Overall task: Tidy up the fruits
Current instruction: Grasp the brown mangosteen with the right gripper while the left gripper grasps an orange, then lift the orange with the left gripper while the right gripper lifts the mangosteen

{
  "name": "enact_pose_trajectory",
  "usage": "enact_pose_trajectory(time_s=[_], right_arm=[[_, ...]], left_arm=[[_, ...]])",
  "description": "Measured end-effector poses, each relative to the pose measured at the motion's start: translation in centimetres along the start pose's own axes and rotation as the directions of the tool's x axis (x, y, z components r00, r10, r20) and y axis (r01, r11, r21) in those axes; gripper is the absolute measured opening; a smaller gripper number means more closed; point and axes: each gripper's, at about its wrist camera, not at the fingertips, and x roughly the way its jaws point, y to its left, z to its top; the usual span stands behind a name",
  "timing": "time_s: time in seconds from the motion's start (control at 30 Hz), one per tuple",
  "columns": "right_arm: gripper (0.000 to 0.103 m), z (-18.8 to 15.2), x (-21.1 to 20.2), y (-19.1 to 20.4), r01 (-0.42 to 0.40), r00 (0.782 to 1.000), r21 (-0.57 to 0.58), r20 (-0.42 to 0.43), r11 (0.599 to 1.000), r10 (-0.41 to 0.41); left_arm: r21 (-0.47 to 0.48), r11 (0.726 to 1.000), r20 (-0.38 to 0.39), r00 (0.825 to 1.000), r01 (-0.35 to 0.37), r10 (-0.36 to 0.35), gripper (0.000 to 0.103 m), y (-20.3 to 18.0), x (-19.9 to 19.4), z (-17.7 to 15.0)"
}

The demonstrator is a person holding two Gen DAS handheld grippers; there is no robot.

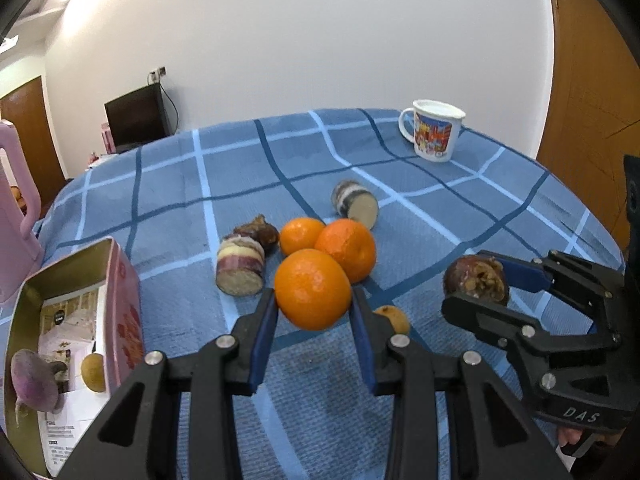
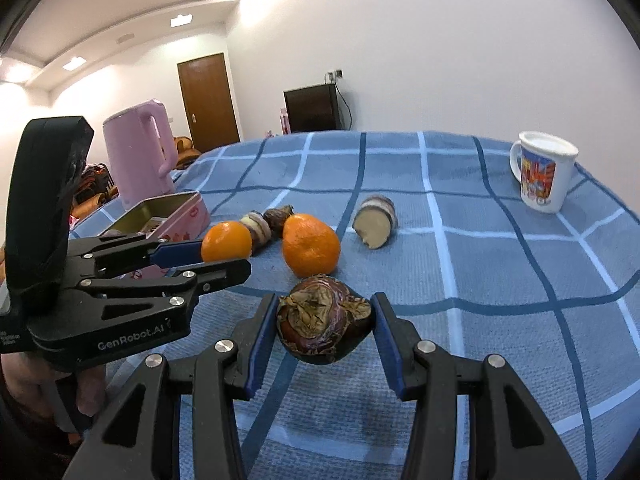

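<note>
We count three oranges: one clamped in the left gripper (image 1: 313, 307), two (image 1: 347, 249) on the counter (image 1: 460, 216) just behind it. Two cut cane sections (image 1: 240, 266), one dark brown fruit squeezed between the right gripper (image 2: 324, 330) fingers, one more beside the near section, one small tan fruit right of the held orange (image 1: 312, 289). One open pink tin (image 1: 120, 304) left of it, one mug (image 1: 434, 130) far right. Blue checked cloth, white walls, wooden doors.
</note>
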Motion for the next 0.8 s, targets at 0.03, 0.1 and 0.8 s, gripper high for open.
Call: enact_pose_trajectory(time_s=[0.03,0.1,0.8], right_arm=[[0.049,0.0,-0.2,0.1,0.0,1.0,-0.007,0.014,1.0,0.0],[0.049,-0.1,-0.6,0.3,0.001,0.999,-0.018,0.036,1.0,0.0],[0.049,-0.8,-3.2,1.2,-0.002,0.981,-0.078,0.194,0.997,0.017]], left_arm=[[-0.001,1.0,0.007,1.0,-0.001,0.001,0.038,0.0,-0.1,0.0],[-0.002,1.0,0.019,1.0,-0.002,0.002,0.038,0.0,-0.3,-0.1],[0.003,1.0,0.133,0.991,-0.02,0.02,0.038,-0.1,-2.4,-0.3]])
